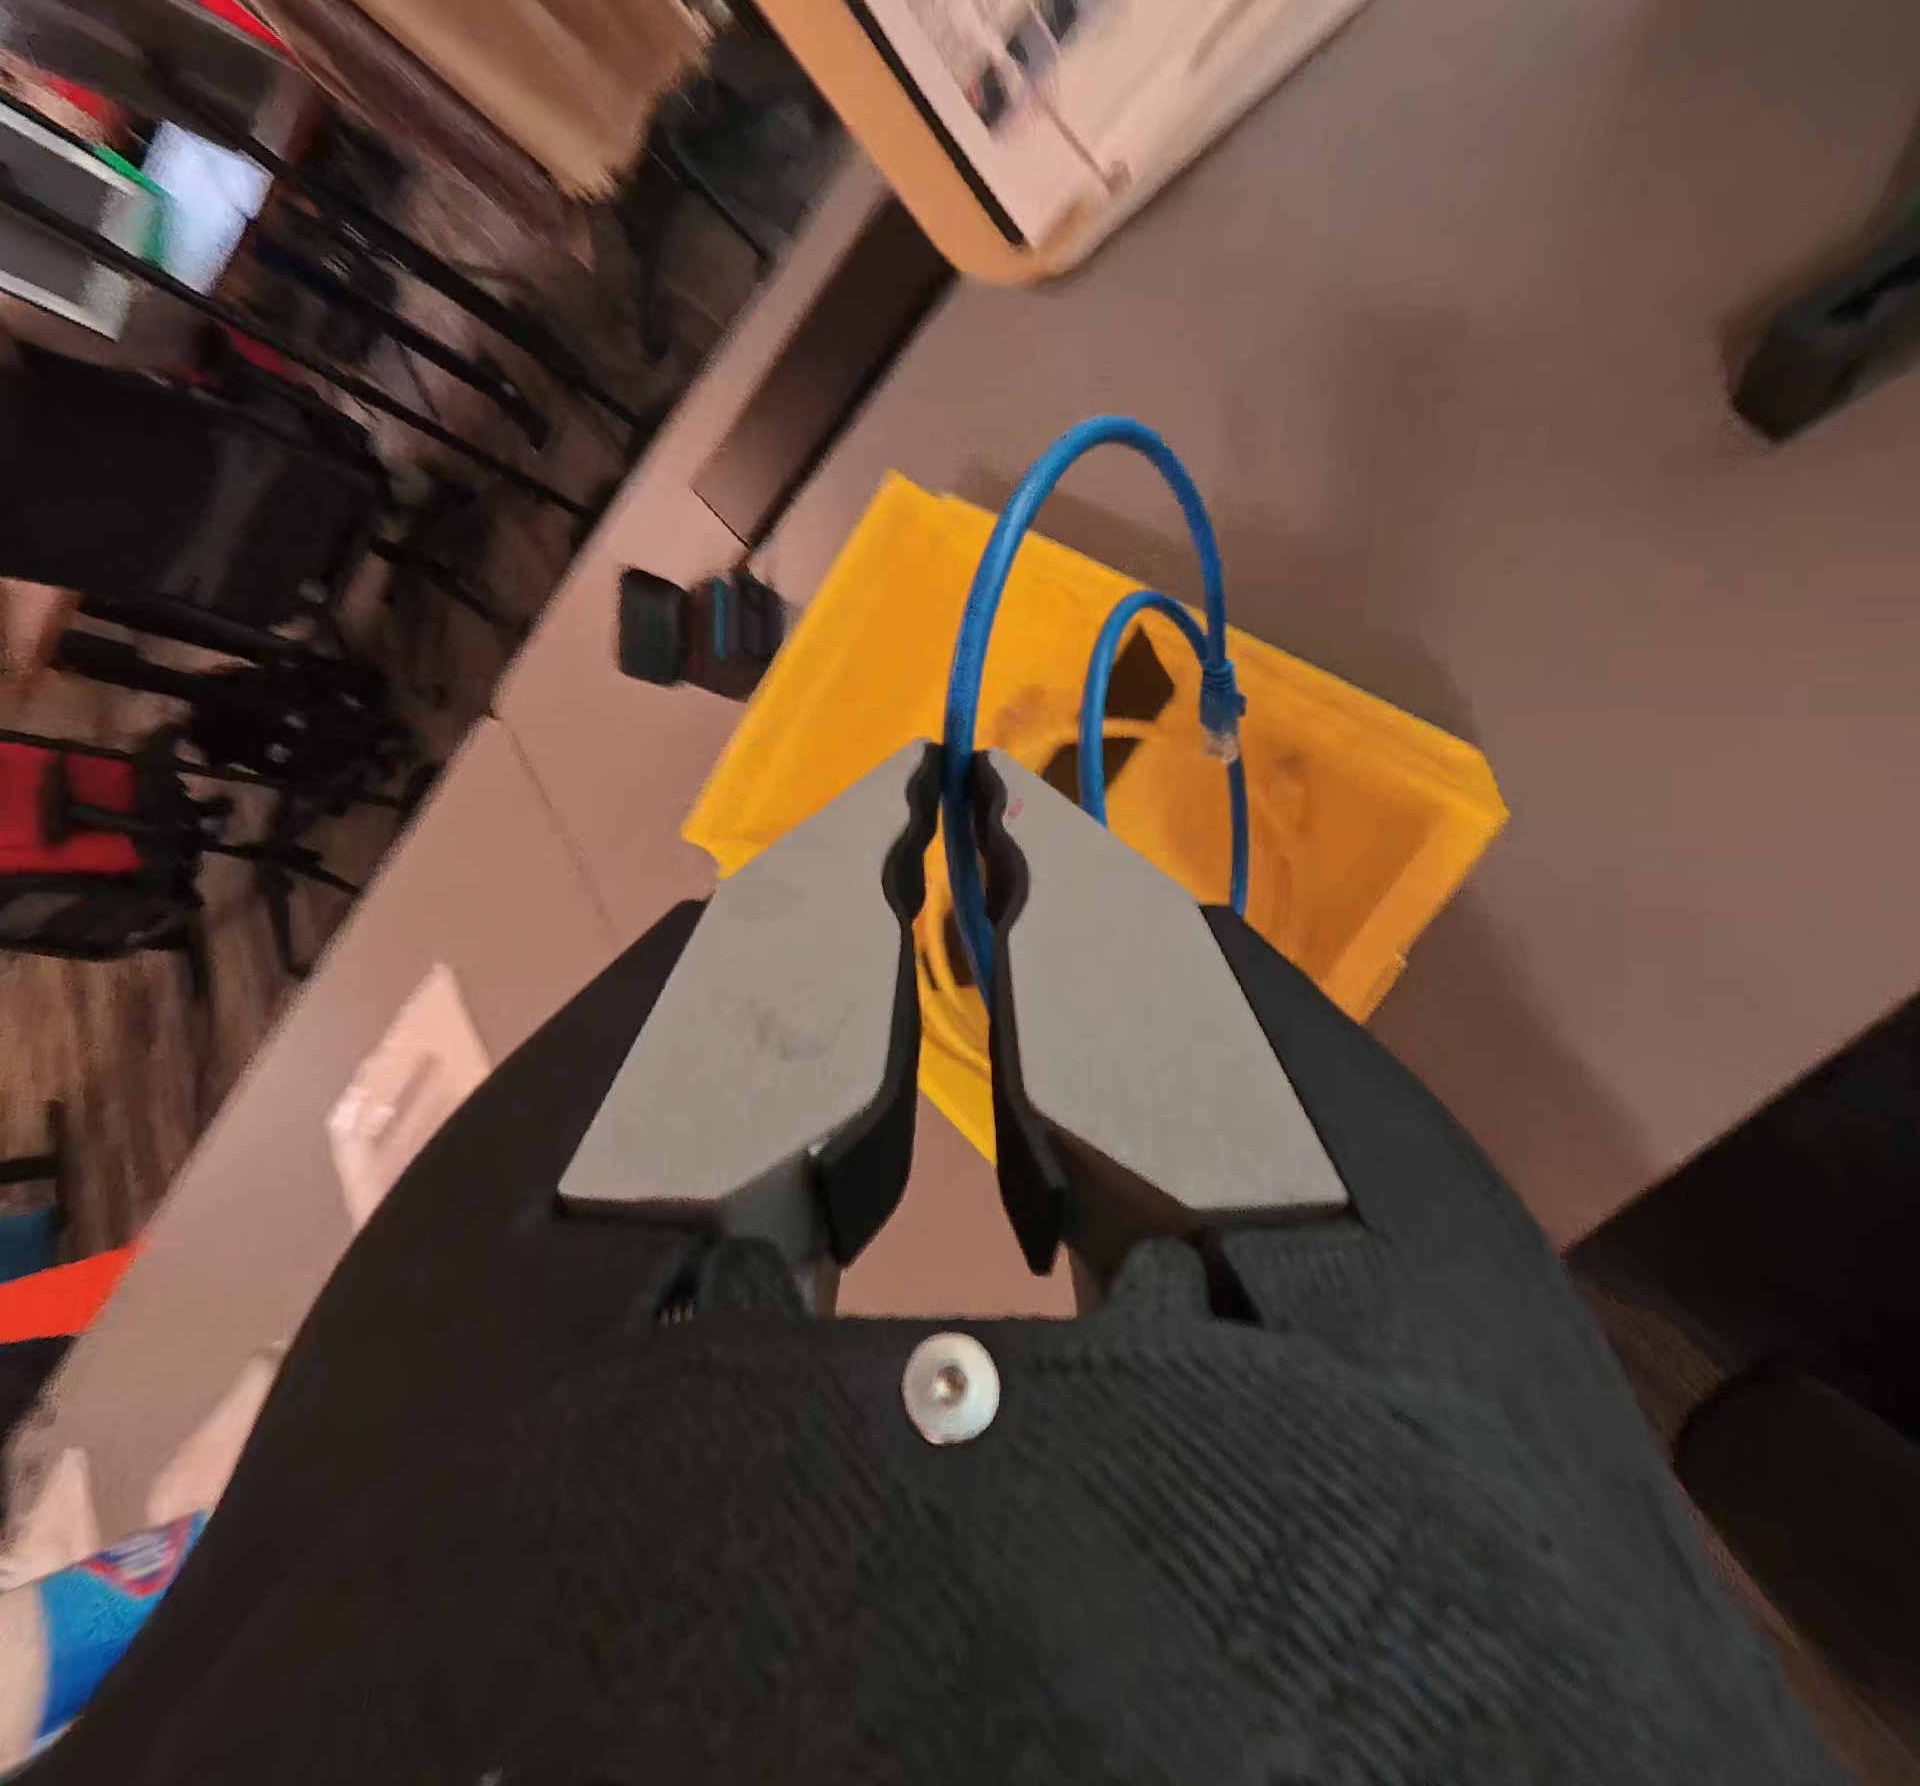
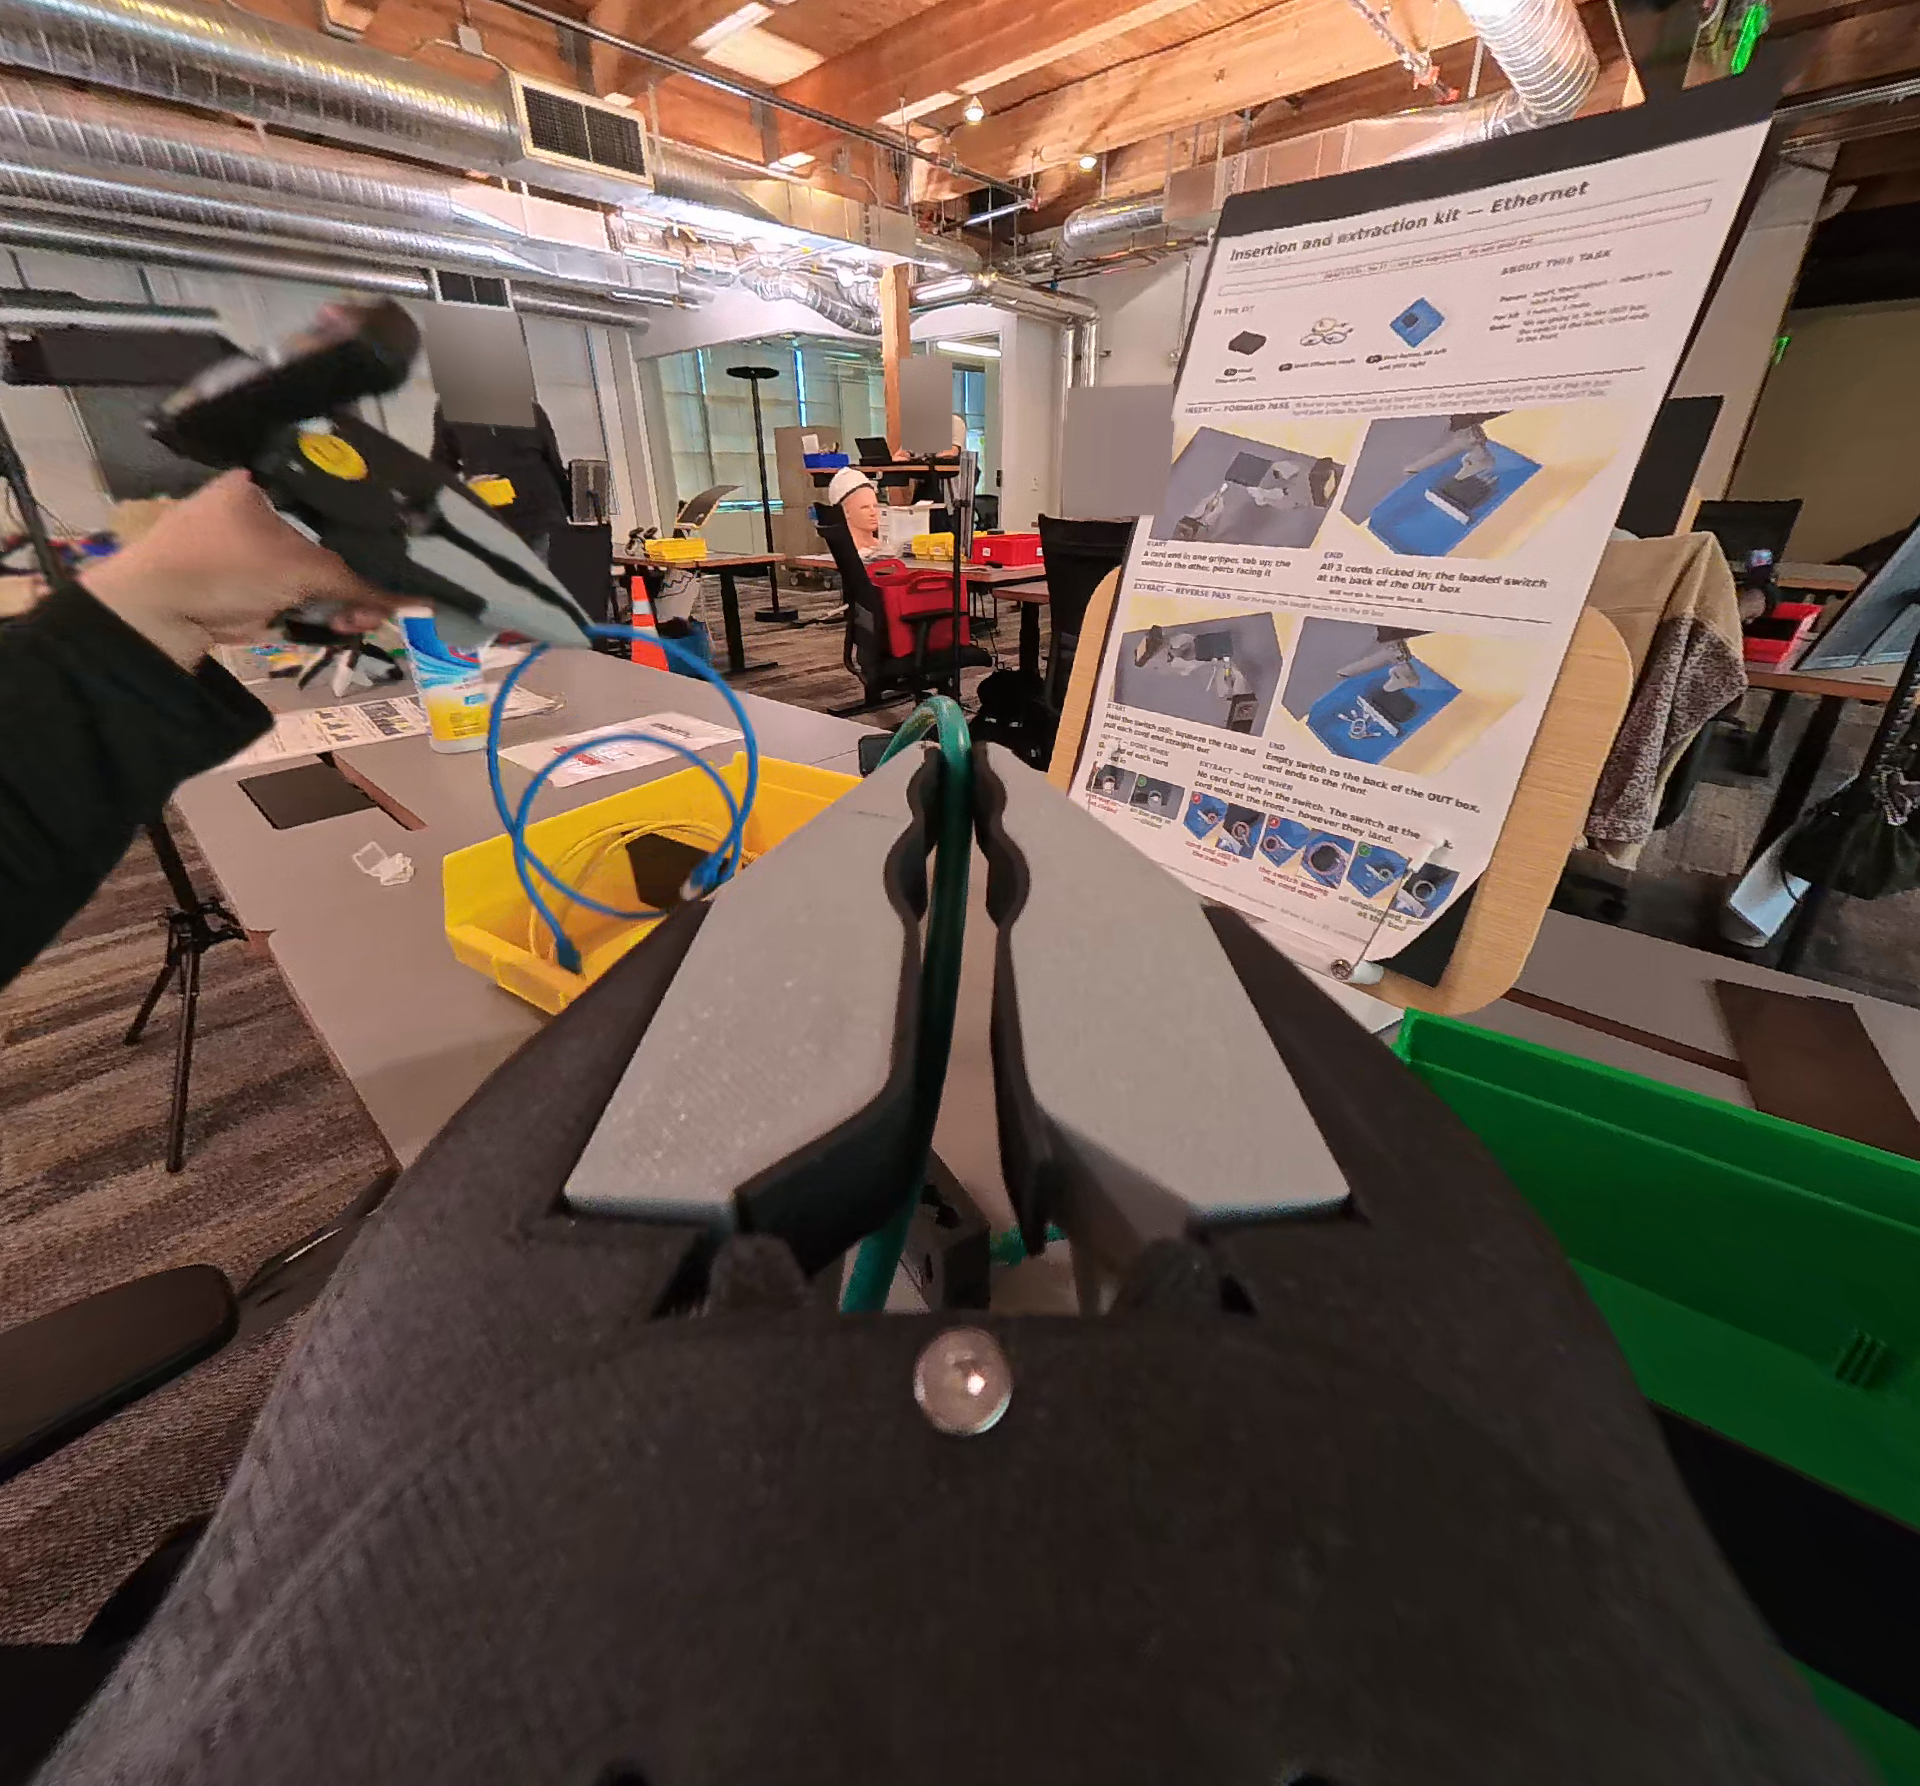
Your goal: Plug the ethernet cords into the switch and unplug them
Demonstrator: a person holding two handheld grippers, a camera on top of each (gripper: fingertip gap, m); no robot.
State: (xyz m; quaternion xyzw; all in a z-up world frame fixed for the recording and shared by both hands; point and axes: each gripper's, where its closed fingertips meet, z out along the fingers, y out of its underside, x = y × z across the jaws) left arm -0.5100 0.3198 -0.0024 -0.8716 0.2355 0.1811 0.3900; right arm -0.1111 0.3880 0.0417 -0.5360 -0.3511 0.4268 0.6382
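Now, my left gripper (image 1: 958, 780): pinching looped blue ethernet cord (image 1: 1039, 489) above yellow plastic bin (image 1: 862, 656).
My right gripper (image 2: 958, 770): pinching green ethernet cord (image 2: 945, 905), right of bin.

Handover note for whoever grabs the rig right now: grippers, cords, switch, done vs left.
Left gripper: shut on the blue cord, held up over the yellow bin; both plugs dangle free, one at.
Right gripper: shut on the green cord, near the green bin.
Switch: the black box in the yellow bin looks like it; a yellow cord lies coiled beside it.
Done: two cords picked up.
Left: nothing visibly plugged in; all plugging and unplugging remains.
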